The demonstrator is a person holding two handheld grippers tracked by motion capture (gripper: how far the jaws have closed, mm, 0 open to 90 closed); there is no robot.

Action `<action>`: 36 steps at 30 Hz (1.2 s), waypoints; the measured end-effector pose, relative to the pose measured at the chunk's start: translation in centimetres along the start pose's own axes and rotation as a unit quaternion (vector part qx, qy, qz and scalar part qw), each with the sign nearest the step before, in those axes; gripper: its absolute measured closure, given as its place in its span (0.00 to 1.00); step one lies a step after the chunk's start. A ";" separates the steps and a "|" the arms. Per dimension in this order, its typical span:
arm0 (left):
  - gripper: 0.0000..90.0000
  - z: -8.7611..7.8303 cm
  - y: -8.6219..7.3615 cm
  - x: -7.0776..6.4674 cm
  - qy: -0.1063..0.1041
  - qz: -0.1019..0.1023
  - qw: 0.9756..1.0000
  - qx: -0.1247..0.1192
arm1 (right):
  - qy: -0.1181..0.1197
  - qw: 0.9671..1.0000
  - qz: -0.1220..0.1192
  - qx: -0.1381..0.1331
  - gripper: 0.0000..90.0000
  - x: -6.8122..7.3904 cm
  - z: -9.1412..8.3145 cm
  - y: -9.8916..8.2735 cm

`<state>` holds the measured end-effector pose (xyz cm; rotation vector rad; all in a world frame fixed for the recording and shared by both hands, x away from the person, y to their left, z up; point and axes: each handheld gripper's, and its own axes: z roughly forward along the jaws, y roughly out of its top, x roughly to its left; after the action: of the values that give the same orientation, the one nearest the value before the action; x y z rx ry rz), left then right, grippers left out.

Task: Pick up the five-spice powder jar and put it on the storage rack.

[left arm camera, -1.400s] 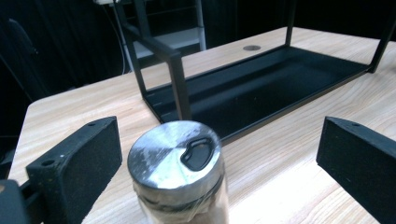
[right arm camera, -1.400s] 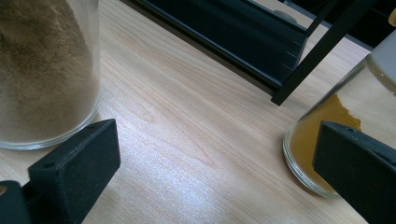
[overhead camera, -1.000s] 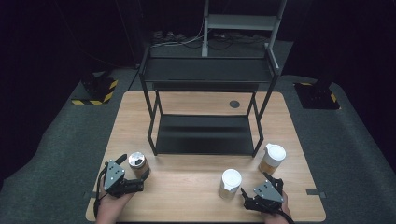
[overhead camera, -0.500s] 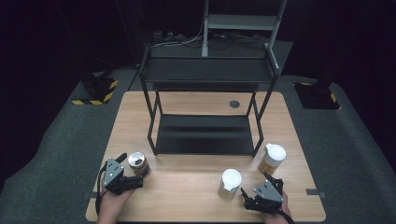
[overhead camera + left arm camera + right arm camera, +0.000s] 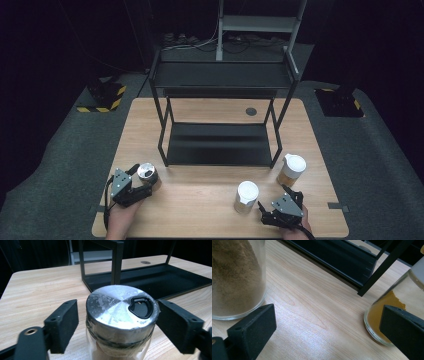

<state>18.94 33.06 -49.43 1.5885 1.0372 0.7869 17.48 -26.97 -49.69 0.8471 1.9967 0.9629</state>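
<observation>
While left gripper (image 5: 141, 181) jaws just closing around metal-lidded spice jar (image 5: 121, 315), pads not yet pressing; right gripper (image 5: 278, 196) wide, empty.

left tool (image 5: 141, 181) jaws closing around metal-lidded jar (image 5: 121, 315)

No text, label, brand or number can be read anywhere on or around the table (image 5: 210, 112) (the jar lids and glass sides are plain).
</observation>
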 end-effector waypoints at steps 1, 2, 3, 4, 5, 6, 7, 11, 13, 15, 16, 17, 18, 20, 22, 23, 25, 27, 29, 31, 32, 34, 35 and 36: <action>0.27 0.1 -0.1 0.0 0.000 0.001 1.000 -0.001 | 0.000 1.000 0.000 0.000 0.00 0.0 0.0 0.0; 0.28 0.1 -0.1 0.0 0.000 0.001 1.000 -0.001 | 0.000 1.000 0.000 0.000 0.00 0.0 0.0 0.0; 0.29 0.1 -0.1 0.0 0.000 0.002 1.000 -0.002 | 0.000 1.000 0.001 0.000 0.00 0.0 0.0 0.0; 0.29 0.1 -0.1 -0.1 0.000 0.002 1.000 -0.003 | 0.000 1.000 0.001 0.000 0.00 0.0 0.0 0.0; 0.31 0.1 -0.2 0.0 -0.001 0.002 1.000 -0.005 | 0.000 1.000 0.001 0.000 0.00 0.0 0.0 0.0; 0.33 0.1 -0.2 0.0 -0.001 0.002 1.000 -0.005 | 0.000 1.000 0.001 0.000 0.00 0.0 0.0 0.0; 0.33 0.1 -0.3 0.0 -0.002 0.002 1.000 -0.007 | 0.000 1.000 0.001 0.000 0.00 0.0 0.0 0.0; 0.37 0.1 -0.4 0.1 -0.003 0.002 1.000 -0.012 | 0.000 1.000 0.001 -0.001 0.00 0.0 0.0 0.0; 0.38 0.1 -0.5 0.1 -0.003 0.006 1.000 -0.013 | 0.000 1.000 0.001 0.000 0.00 0.0 0.0 0.0; 0.38 0.0 -0.4 0.0 -0.003 0.009 1.000 -0.013 | 0.001 1.000 0.001 0.000 0.00 0.0 0.0 0.0; 0.38 0.0 -0.4 0.0 -0.003 0.009 1.000 -0.013 | 0.001 1.000 0.001 0.000 0.00 0.0 0.0 0.0; 0.38 0.0 -0.4 0.1 -0.004 0.009 1.000 -0.012 | 0.001 1.000 0.001 0.000 0.00 -0.1 0.0 0.0; 0.38 0.0 -0.4 0.1 -0.004 0.009 1.000 -0.012 | 0.001 1.000 0.001 0.000 0.00 -0.1 0.0 0.0; 0.38 0.0 -0.3 0.1 -0.005 0.010 1.000 -0.011 | 0.001 1.000 0.001 0.000 0.00 -0.1 0.0 0.0; 0.39 0.0 -0.3 0.1 -0.007 0.012 1.000 -0.010 | 0.001 1.000 0.001 0.000 0.00 -0.1 0.0 0.0; 0.39 0.0 -0.3 0.1 -0.007 0.012 1.000 -0.010 | 0.002 1.000 0.001 0.000 0.00 -0.1 0.0 0.0; 0.39 0.1 -0.2 -0.1 -0.008 0.013 1.000 -0.009 | 0.002 1.000 0.001 0.000 0.00 -0.1 0.0 0.0; 0.39 0.1 -0.1 -0.1 -0.011 0.016 1.000 -0.010 | 0.002 1.000 0.003 0.000 0.00 -0.1 0.0 0.0; 0.39 0.1 0.1 -0.3 -0.013 0.020 1.000 -0.011 | 0.003 1.000 0.004 0.000 0.00 -0.2 0.0 0.0; 0.39 0.0 0.3 -0.5 -0.016 0.022 0.999 -0.016 | 0.003 1.000 0.004 -0.001 0.00 -0.2 0.0 0.0; 0.39 0.0 0.3 -0.5 -0.016 0.022 0.999 -0.016 | 0.003 1.000 0.004 -0.001 0.00 -0.2 0.0 0.0; 0.39 -0.1 0.5 -0.7 -0.019 0.024 0.999 -0.019 | 0.004 1.000 0.004 0.000 0.00 -0.2 0.0 0.0; 0.39 -0.2 0.7 -0.9 -0.022 0.025 0.999 -0.022 | 0.004 1.000 0.004 0.000 0.00 -0.2 0.0 0.0; 0.39 -0.2 0.7 -0.9 -0.022 0.025 0.999 -0.022 | 0.004 1.000 0.004 0.000 0.00 -0.2 0.0 0.0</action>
<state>18.55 32.25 -48.74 1.5921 0.9459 0.8004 17.60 -27.17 -49.62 0.8538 2.0011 0.9732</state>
